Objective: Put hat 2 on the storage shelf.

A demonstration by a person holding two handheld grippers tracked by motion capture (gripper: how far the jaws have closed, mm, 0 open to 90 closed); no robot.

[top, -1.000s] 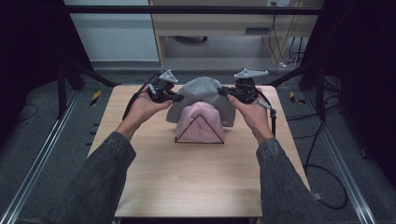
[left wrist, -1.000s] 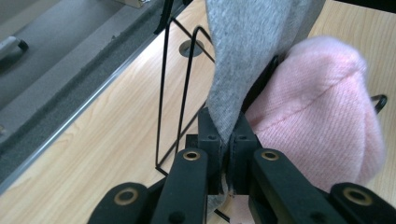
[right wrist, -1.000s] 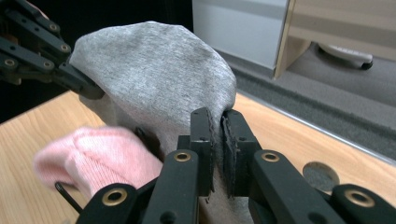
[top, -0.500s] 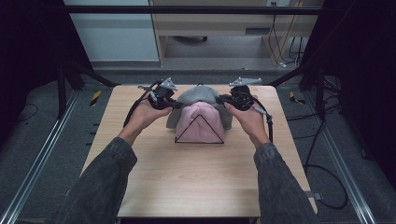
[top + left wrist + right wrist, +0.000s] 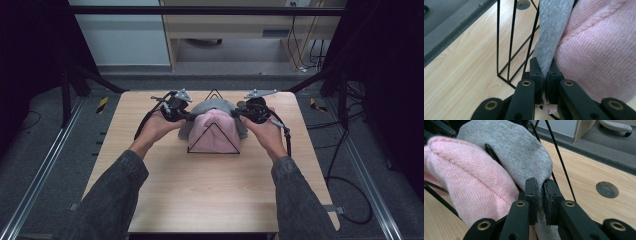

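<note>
A grey knit hat [image 5: 216,106] [image 5: 550,30] [image 5: 519,152] is stretched over a black wire triangular rack [image 5: 213,138] [image 5: 509,50], just behind a pink knit hat [image 5: 215,132] [image 5: 599,50] [image 5: 469,185] that hangs on the same rack. My left gripper [image 5: 186,116] [image 5: 544,77] is shut on the grey hat's left edge. On the other side, my right gripper [image 5: 241,114] [image 5: 540,195] is shut on the grey hat's right edge. Both hands hold the hat low over the rack, near the tabletop.
The light wooden table [image 5: 210,200] has round cable holes [image 5: 607,189] [image 5: 523,4] near its far edge. Black frame posts and floor rails flank the table. A cabinet [image 5: 230,30] stands beyond it, and cables lie on the floor at right.
Both grippers have come down with the grey hat, pulling it lower over the rack behind the pink hat. The rack's far tip now shows above the grey hat.
</note>
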